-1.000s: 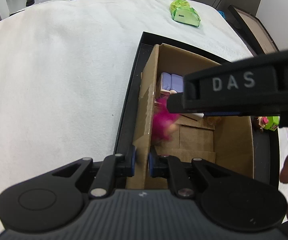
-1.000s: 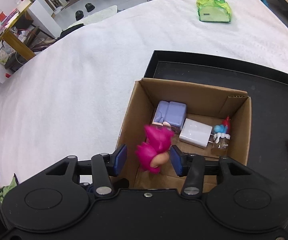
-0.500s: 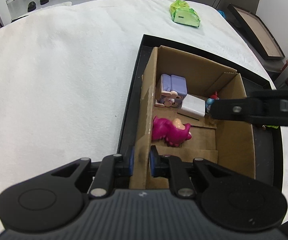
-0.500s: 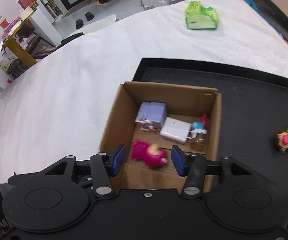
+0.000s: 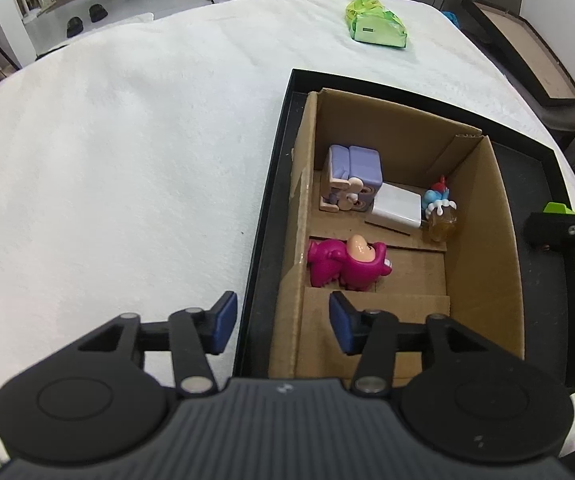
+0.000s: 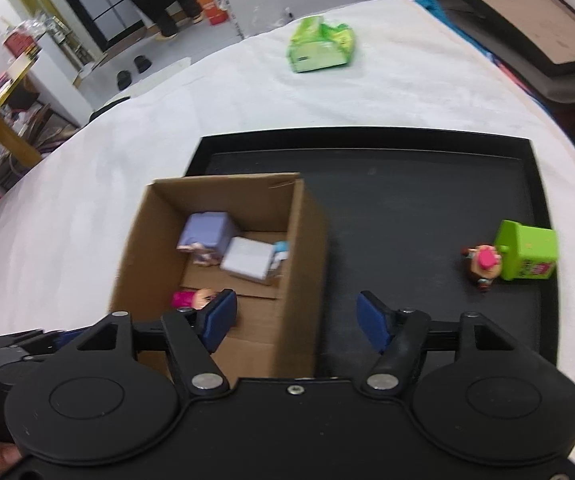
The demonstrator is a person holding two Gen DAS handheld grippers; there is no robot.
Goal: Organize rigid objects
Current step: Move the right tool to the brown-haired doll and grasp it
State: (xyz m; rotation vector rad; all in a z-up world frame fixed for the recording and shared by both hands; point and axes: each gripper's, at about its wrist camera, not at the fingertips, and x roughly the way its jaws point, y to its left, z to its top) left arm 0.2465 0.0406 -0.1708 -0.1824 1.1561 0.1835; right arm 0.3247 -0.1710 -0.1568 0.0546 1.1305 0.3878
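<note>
cardboard box (image 5: 499, 216), pink toy (image 5: 347, 262) lying sideways, head rightward

Both handheld tools share one build. The left gripper (image 5: 279, 322) has a ribbed dark-grey housing with a small pale mark at its front edge, flanked by two round black discs. Black linkage arms with silver pivot pins carry blue rectangular pads (image 5: 223, 316). The right gripper (image 6: 293, 316) has a smooth black housing with a centre screw, matching discs, silver pins and blue pads (image 6: 371, 322).
</note>
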